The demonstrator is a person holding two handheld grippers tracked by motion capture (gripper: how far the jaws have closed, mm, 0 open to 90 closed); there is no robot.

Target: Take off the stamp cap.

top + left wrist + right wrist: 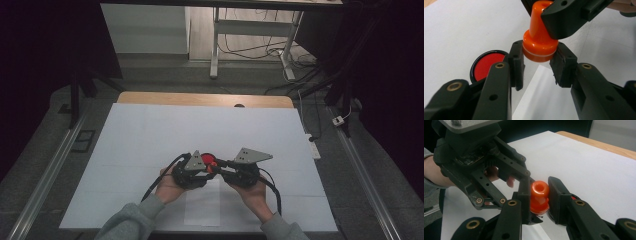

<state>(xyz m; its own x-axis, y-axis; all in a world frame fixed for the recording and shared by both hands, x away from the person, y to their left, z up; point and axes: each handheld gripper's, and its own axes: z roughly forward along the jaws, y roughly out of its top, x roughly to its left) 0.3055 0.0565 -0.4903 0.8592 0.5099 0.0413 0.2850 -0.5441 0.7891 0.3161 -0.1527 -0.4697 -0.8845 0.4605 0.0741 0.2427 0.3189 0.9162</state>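
Passing an orange stamp (539,42) between the two grippers looks like the step in hand, above the near middle of the surface (150,130). Nearest the person, at about six o'clock in the high view, a sheet of paper (202,202) lies flat between the two hands. Just beyond it the left gripper (537,66) has its fingers (516,63) set to either side of the stamp's wide base, touching or all but touching it; whether they press firmly I cannot tell. The right gripper (539,195) is clamped on the stamp's narrow handle, fingers (555,197) tight against both sides. The stamp is glossy orange, with a pale ring round its broad foot and a hollow in the top of its handle, and it hangs clear of the surface. Farther off, at about ten o'clock from the left gripper in its own view, a round black-rimmed ink pad (486,65) with a red face lies open on the surface. My guess is that the next move calls for one gripper to let go cleanly once the other holds securely, keeping the stamp upright, before it goes to pad or paper.
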